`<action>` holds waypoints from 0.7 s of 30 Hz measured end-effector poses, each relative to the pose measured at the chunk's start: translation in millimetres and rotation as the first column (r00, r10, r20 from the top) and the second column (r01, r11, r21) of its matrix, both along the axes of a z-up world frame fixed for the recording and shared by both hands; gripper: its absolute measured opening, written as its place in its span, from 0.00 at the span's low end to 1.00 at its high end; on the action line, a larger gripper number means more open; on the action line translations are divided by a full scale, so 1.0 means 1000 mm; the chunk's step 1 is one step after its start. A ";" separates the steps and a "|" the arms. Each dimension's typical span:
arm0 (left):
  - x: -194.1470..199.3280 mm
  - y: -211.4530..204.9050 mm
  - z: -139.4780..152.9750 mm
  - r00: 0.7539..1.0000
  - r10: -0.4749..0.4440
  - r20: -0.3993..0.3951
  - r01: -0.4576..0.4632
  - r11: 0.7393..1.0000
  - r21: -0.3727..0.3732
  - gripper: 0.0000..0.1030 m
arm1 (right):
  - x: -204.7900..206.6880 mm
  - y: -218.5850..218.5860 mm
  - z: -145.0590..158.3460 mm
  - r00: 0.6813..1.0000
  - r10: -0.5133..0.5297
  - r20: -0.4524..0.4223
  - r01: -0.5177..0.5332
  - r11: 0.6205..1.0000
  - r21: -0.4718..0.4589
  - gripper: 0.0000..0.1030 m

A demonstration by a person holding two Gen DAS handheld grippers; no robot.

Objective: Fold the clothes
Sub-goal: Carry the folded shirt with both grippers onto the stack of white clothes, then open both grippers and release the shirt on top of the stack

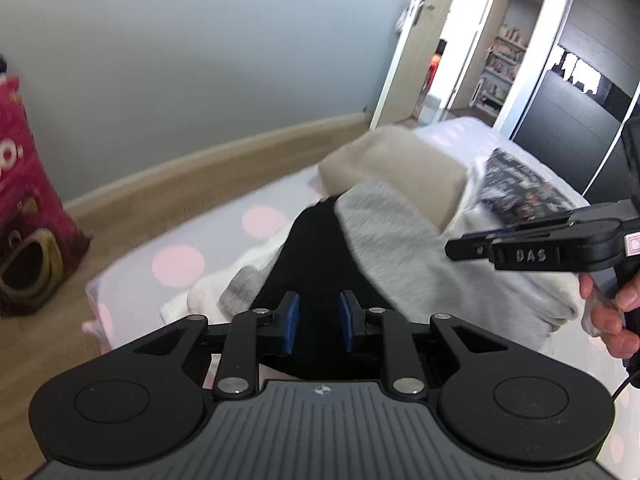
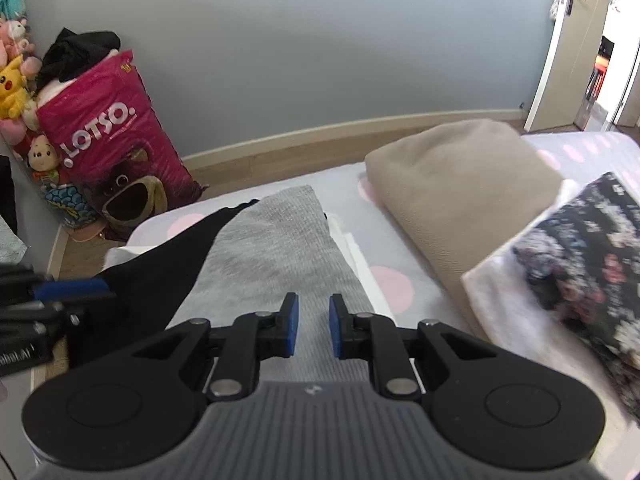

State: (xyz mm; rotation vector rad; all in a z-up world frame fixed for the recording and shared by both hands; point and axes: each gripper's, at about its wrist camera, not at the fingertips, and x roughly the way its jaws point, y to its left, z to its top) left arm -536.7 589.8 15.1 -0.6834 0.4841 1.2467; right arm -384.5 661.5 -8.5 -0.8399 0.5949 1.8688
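A black garment [image 1: 316, 248] lies lengthwise on the dotted bed sheet [image 1: 224, 240], and a grey garment [image 1: 392, 236] lies along its right side. My left gripper [image 1: 319, 322] hovers over the black garment's near end. It is open, and black cloth shows through the gap without touching the blue pads. In the right wrist view my right gripper [image 2: 314, 324] is open above the grey garment [image 2: 276, 256], with nothing between its pads. The left gripper [image 2: 94, 300] enters at the left edge, by the black garment [image 2: 168, 264]. The right gripper [image 1: 454, 246], held by a hand [image 1: 612, 312], reaches in from the right.
A folded beige item [image 2: 460, 184] and a floral folded piece [image 2: 592, 248] on white cloth [image 2: 504, 304] lie to the right on the bed. White cloth [image 1: 212, 292] shows left of the black garment. A pink LOTSO bag [image 2: 108, 132] and plush toys [image 2: 12, 80] stand on the floor.
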 end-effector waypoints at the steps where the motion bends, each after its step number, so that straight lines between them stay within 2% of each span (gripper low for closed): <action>1: 0.005 -0.007 0.007 1.000 -0.023 0.008 0.023 1.000 0.014 0.19 | 0.004 -0.006 0.003 1.000 0.000 -0.003 0.000 1.000 0.004 0.18; 4: 0.023 -0.025 0.020 0.994 -0.108 0.033 0.107 0.994 0.037 0.19 | 0.015 -0.025 0.006 1.000 -0.005 -0.009 0.005 1.000 0.002 0.18; 8: 0.051 -0.036 0.018 0.980 -0.197 0.018 0.197 0.980 0.031 0.19 | 0.022 -0.039 -0.007 0.998 -0.051 0.042 0.051 0.999 0.008 0.18; 12: 0.065 -0.033 0.001 0.974 -0.211 -0.078 0.210 0.978 -0.021 0.18 | 0.034 -0.037 -0.027 0.995 -0.097 0.033 0.099 0.994 -0.047 0.18; 15: 0.063 -0.032 -0.007 0.972 -0.217 -0.096 0.213 0.976 -0.051 0.14 | 0.041 -0.034 -0.041 0.992 -0.120 0.042 0.123 0.990 -0.068 0.16; 19: 0.062 -0.036 -0.018 0.960 -0.240 -0.142 0.232 0.970 -0.070 0.12 | 0.051 -0.029 -0.050 0.988 -0.152 0.010 0.152 0.983 -0.106 0.16; 21: 0.060 -0.036 -0.021 0.963 -0.232 -0.134 0.224 0.972 -0.071 0.12 | 0.052 -0.030 -0.050 0.987 -0.163 -0.001 0.162 0.981 -0.109 0.16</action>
